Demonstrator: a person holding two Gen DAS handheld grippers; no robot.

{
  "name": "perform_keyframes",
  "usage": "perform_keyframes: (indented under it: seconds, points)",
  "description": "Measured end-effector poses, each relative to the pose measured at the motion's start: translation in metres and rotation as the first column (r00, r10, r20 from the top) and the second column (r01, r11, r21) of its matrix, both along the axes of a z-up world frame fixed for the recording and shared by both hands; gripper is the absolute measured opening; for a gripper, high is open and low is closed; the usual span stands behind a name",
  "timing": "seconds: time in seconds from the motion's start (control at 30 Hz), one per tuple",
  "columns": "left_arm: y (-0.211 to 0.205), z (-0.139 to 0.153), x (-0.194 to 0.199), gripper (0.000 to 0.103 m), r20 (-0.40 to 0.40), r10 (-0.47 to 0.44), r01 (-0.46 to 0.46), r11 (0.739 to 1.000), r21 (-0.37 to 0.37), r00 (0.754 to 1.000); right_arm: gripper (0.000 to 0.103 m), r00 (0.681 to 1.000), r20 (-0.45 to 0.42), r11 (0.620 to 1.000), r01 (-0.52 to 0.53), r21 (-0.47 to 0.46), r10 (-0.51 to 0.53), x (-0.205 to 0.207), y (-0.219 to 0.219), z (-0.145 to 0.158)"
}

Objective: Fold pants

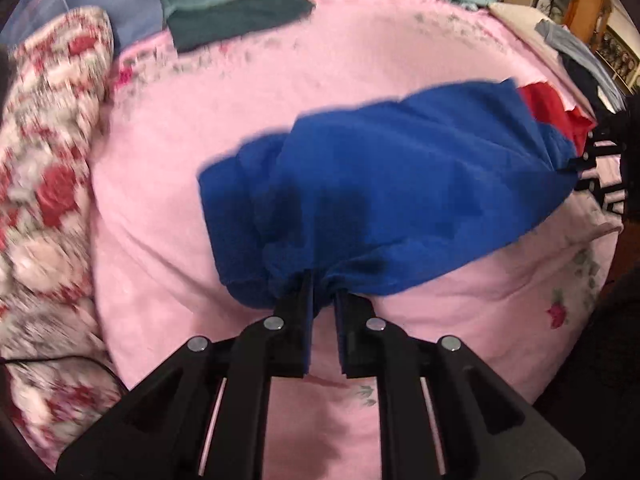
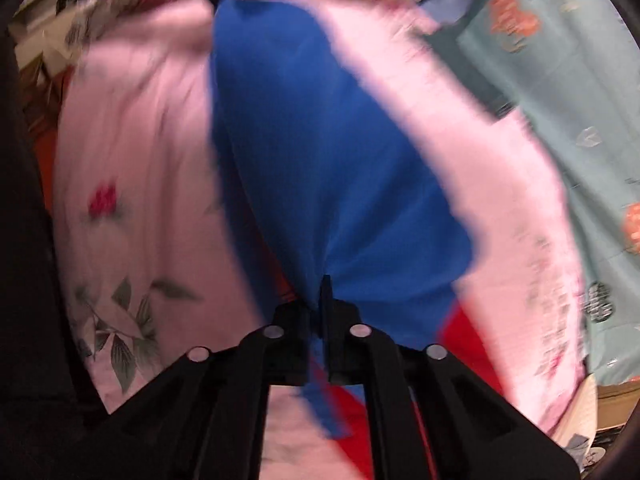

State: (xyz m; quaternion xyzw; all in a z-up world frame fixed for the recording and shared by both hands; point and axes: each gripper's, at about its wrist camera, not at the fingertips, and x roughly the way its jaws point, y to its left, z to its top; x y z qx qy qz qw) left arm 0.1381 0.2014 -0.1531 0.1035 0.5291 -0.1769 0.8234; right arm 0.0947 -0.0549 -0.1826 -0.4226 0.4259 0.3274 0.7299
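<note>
Blue pants [image 1: 400, 184] with a red part [image 1: 548, 108] at their far right end lie bunched on a pink bedspread [image 1: 200, 128]. My left gripper [image 1: 322, 286] is shut on a gathered fold of the blue cloth at its near edge. The other gripper shows at the right border [image 1: 596, 176], against the far end of the pants. In the right wrist view the blue pants [image 2: 320, 152] stretch away from my right gripper [image 2: 318, 300], which is shut on a pinch of the blue cloth; red cloth [image 2: 460, 336] hangs just beside and below its fingers.
A red-and-white floral quilt [image 1: 44, 184] is heaped along the left. Teal cloth [image 1: 240, 12] and a teal patterned sheet [image 2: 560, 100] lie beyond the pink spread. Clothes and framed things [image 1: 580, 52] crowd the far right corner. The pink spread carries a printed flower [image 2: 104, 196].
</note>
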Motion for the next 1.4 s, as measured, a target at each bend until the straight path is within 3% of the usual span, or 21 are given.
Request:
perform_keyframes:
  seconds: [0.03, 0.1, 0.13, 0.23, 0.3, 0.37, 0.4, 0.43, 0.47, 0.5, 0.53, 0.6, 0.73, 0.87, 0.93, 1.0, 1.1, 1.2, 1.3, 1.37, 1.4]
  points:
    - [-0.002, -0.011, -0.001, 0.012, -0.012, 0.006, -0.005, 1.0, 0.016, 1.0, 0.014, 0.999, 0.032, 1.0, 0.009, -0.006, -0.009, -0.005, 0.003, -0.013]
    - [-0.007, -0.019, -0.006, 0.012, -0.017, -0.001, 0.002, 0.998, 0.063, 1.0, 0.03, 0.992, 0.122, 0.999, 0.028, -0.019, -0.026, -0.014, 0.007, -0.015]
    - [-0.008, -0.014, -0.01, 0.013, -0.006, -0.004, 0.005, 0.997, 0.072, 1.0, 0.051, 0.986, 0.153, 0.997, 0.067, -0.047, -0.059, -0.016, 0.005, -0.007]
    - [-0.003, 0.006, -0.018, 0.019, 0.01, 0.0, -0.001, 0.998, 0.064, 1.0, 0.053, 0.979, 0.101, 0.982, 0.173, 0.07, -0.179, -0.016, -0.025, 0.032]
    - [0.001, 0.023, -0.021, 0.021, 0.026, 0.015, -0.017, 0.998, 0.058, 1.0, 0.053, 0.933, 0.064, 0.928, 0.342, 0.145, -0.354, -0.005, -0.065, 0.061]
    - [-0.005, 0.039, -0.021, 0.029, 0.057, 0.033, -0.037, 0.996, 0.075, 0.998, 0.053, 0.824, -0.029, 0.795, 0.555, 0.246, -0.566, 0.014, -0.12, 0.085]
    - [-0.012, 0.046, -0.02, 0.036, 0.078, 0.034, -0.041, 0.996, 0.083, 0.996, 0.053, 0.743, -0.1, 0.691, 0.656, 0.303, -0.661, 0.023, -0.151, 0.093]
    - [-0.022, 0.056, -0.019, 0.051, 0.111, 0.027, -0.037, 0.995, 0.089, 0.993, 0.054, 0.673, -0.158, 0.598, 0.723, 0.345, -0.723, 0.027, -0.177, 0.098]
    - [-0.03, 0.062, -0.022, 0.077, 0.131, 0.016, -0.029, 0.995, 0.094, 0.991, 0.054, 0.562, -0.242, 0.45, 0.802, 0.394, -0.791, 0.032, -0.212, 0.102]
    - [-0.038, 0.069, -0.022, 0.089, 0.151, 0.006, -0.023, 0.994, 0.111, 0.989, 0.054, 0.479, -0.307, 0.337, 0.845, 0.414, -0.823, 0.036, -0.237, 0.103]
    - [-0.046, 0.075, -0.024, 0.095, 0.184, -0.011, -0.017, 0.989, 0.149, 0.983, 0.054, 0.411, -0.358, 0.247, 0.872, 0.423, -0.838, 0.038, -0.257, 0.103]
    - [-0.051, 0.076, -0.028, 0.095, 0.198, -0.038, -0.003, 0.979, 0.204, 0.98, 0.054, 0.358, -0.391, 0.17, 0.882, 0.438, -0.848, 0.044, -0.276, 0.105]
    - [-0.018, 0.047, -0.031, 0.095, 0.086, 0.1, -0.121, 0.953, 0.278, 0.991, 0.054, 0.336, -0.391, 0.157, 0.893, 0.422, -0.857, 0.05, -0.293, 0.088]
    - [0.016, 0.037, -0.039, 0.095, 0.061, 0.283, -0.286, 0.892, 0.351, 0.957, 0.054, 0.323, -0.44, 0.14, 0.906, 0.4, -0.838, 0.073, -0.321, 0.067]
    - [0.015, 0.051, -0.043, 0.095, 0.085, 0.34, -0.349, 0.887, 0.303, 0.937, 0.054, 0.314, -0.468, 0.127, 0.913, 0.388, -0.826, 0.083, -0.323, 0.058]
    - [0.001, 0.071, -0.044, 0.095, 0.107, 0.373, -0.387, 0.903, 0.188, 0.922, 0.054, 0.299, -0.502, 0.117, 0.925, 0.361, -0.812, 0.097, -0.328, 0.046]
    - [-0.047, 0.09, -0.036, 0.095, 0.128, 0.4, -0.403, 0.915, 0.002, 0.907, 0.054, 0.309, -0.513, 0.145, 0.931, 0.335, -0.801, 0.11, -0.327, 0.034]
    - [-0.116, 0.093, -0.021, 0.095, 0.109, 0.336, -0.313, 0.932, -0.182, 0.936, 0.054, 0.31, -0.535, 0.146, 0.934, 0.327, -0.786, 0.119, -0.326, 0.025]
    - [-0.201, 0.084, -0.011, 0.094, 0.083, 0.169, -0.142, 0.954, -0.265, 0.982, 0.051, 0.304, -0.55, 0.148, 0.939, 0.31, -0.778, 0.125, -0.325, 0.015]
    - [-0.257, 0.072, -0.008, 0.091, 0.083, 0.022, 0.001, 0.965, -0.261, 0.996, 0.027, 0.322, -0.577, 0.159, 0.936, 0.315, -0.751, 0.127, -0.324, 0.011]
    - [-0.282, 0.064, -0.009, 0.089, 0.079, -0.04, 0.058, 0.97, -0.237, 0.996, 0.023, 0.338, -0.576, 0.171, 0.93, 0.326, -0.744, 0.127, -0.323, 0.013]
